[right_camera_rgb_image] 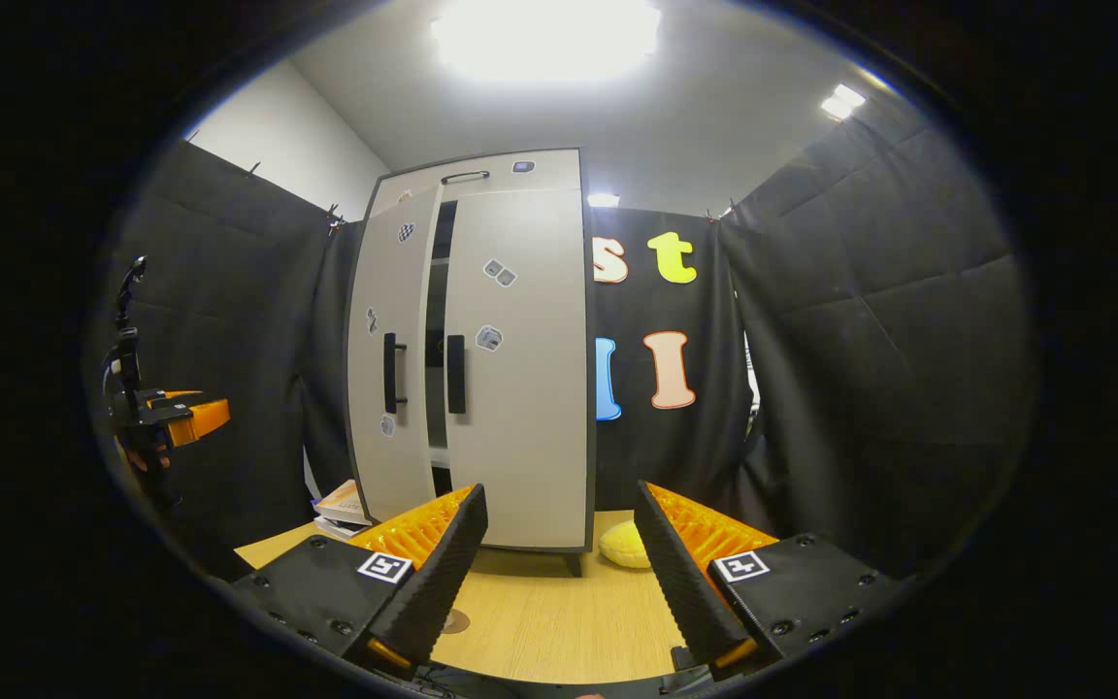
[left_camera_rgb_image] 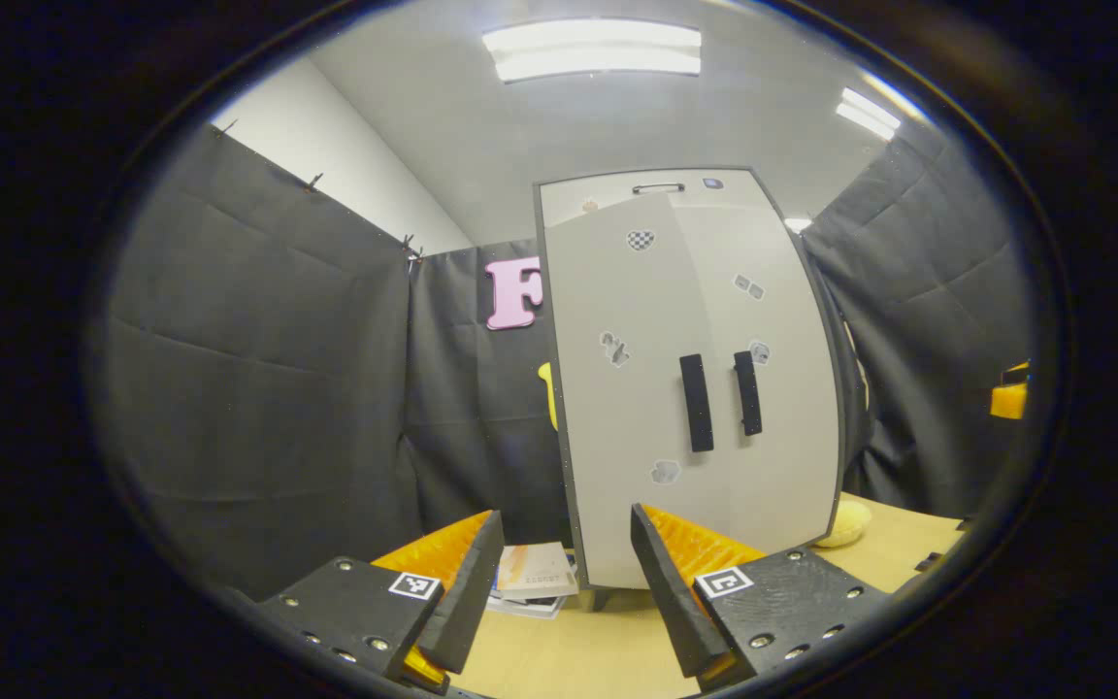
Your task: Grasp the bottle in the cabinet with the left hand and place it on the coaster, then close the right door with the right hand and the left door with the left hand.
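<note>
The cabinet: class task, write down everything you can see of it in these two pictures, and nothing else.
The tall pale grey two-door cabinet has a dark edge trim and looks like laminated board. It stands upright on short legs on the light wooden table, before the black cloth wall. Each door carries a black vertical bar handle near the middle seam, and small stickers dot the fronts. In the right gripper view the left door stands slightly ajar, leaving a dark gap. A top panel holds a small dark handle. Nothing grips it.

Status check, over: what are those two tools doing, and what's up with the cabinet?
Left tool open, empty. Right tool open, empty, back from cabinet. Left door ajar, dark gap at the middle; bottle unseen. Yellow object beside the base.
</note>
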Motion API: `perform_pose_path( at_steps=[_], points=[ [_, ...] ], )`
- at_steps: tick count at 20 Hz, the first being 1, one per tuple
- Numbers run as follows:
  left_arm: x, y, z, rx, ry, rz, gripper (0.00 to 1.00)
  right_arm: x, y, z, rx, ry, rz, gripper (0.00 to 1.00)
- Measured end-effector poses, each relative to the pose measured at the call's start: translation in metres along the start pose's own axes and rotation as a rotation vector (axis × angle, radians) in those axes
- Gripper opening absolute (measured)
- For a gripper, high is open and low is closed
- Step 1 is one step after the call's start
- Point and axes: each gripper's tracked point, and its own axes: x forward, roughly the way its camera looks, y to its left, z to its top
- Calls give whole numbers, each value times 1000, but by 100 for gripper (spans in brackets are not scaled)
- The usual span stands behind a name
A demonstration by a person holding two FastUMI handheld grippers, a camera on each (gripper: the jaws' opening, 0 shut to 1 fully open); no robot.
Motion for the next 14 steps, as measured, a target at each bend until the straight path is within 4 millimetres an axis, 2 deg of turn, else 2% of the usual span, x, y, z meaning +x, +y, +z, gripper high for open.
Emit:
perform_pose_path(
  at_steps=[8, 14],
  points=[
    [-31, 16, -6, 4, 8, -12, 87, -17, 13, 11, -30, -25, -9, 97],
    [-44, 24, -3, -3, 4, -11, 87, -22, 19, 12, -48, -26, -17, 97]
  ],
)
